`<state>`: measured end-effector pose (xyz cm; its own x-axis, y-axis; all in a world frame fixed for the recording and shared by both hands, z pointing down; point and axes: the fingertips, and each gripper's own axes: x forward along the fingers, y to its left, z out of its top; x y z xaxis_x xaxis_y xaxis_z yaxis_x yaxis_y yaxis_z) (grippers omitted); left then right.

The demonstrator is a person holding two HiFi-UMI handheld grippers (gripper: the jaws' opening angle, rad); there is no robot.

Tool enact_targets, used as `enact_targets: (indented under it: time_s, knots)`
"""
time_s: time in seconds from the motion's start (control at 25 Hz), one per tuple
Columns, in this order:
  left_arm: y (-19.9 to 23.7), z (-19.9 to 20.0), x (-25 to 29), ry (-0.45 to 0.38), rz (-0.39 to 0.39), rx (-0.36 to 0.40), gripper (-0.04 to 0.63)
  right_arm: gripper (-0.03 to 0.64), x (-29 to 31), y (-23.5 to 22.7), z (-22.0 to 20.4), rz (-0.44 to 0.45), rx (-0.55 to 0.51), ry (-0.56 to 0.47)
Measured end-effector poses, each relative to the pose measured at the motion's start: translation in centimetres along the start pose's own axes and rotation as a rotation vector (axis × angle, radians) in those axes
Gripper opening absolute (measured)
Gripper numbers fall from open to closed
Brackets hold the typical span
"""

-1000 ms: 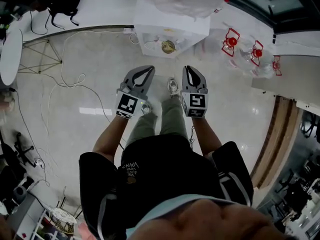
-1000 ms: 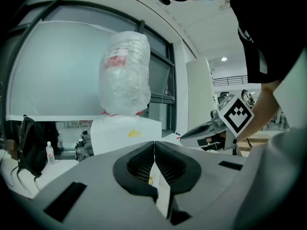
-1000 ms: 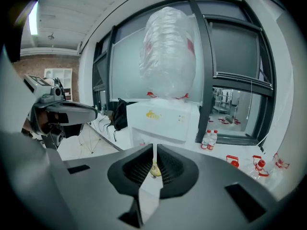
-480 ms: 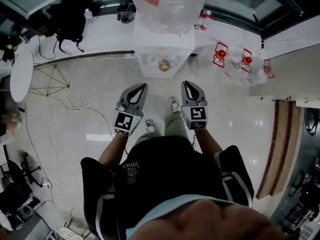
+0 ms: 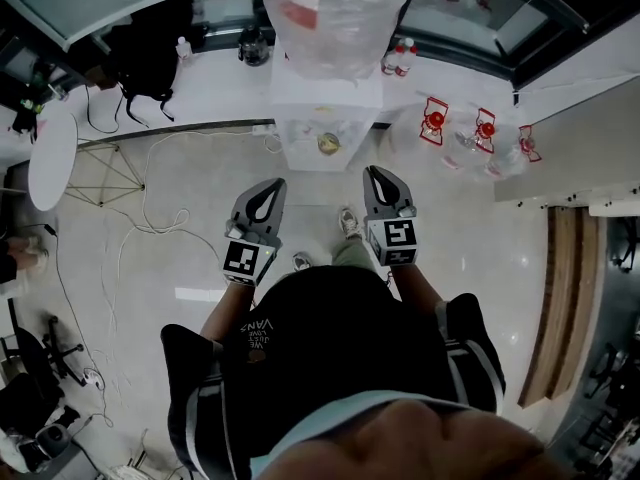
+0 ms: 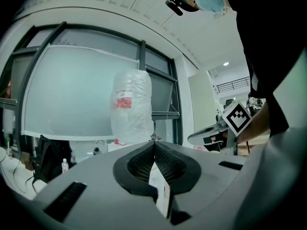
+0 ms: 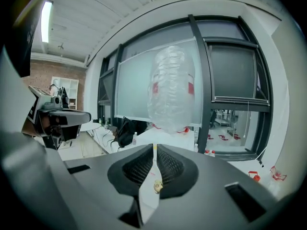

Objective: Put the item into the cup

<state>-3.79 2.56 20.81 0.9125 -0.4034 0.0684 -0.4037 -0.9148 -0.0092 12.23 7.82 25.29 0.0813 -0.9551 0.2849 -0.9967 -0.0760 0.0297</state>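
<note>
A person stands on a pale tiled floor facing a white water dispenser [image 5: 325,118] with a big clear bottle [image 5: 335,13] on top. A small round gold thing [image 5: 327,144] sits in the dispenser's recess. I cannot make out any cup. My left gripper [image 5: 268,190] and right gripper [image 5: 378,176] are held out side by side, just short of the dispenser. Both are shut with nothing between the jaws. In the left gripper view the shut left gripper [image 6: 154,145] points at the bottle [image 6: 132,107]. The right gripper [image 7: 155,150] also points at the bottle [image 7: 173,90].
Loose cables [image 5: 150,198] trail over the floor at the left, beside a round white table [image 5: 52,158]. A black bag [image 5: 150,58] sits on the long white counter. Empty bottles with red caps [image 5: 480,133] lie at the right, and a wooden strip [image 5: 550,298] lines the right wall.
The person has stepped towards the dispenser, so both grippers are nearer to it. More of the counter and windows shows at the top. Both grippers stay shut.
</note>
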Motion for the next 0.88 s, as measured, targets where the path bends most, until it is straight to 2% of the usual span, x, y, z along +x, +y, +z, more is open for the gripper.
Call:
enact_targets:
  time_s: [0.88]
  knots:
    - [-0.1,1.2,-2.9,-0.012,0.036,-0.008,0.020,0.048,-2.1,0.3,1.4,-0.032,0.020,-0.043]
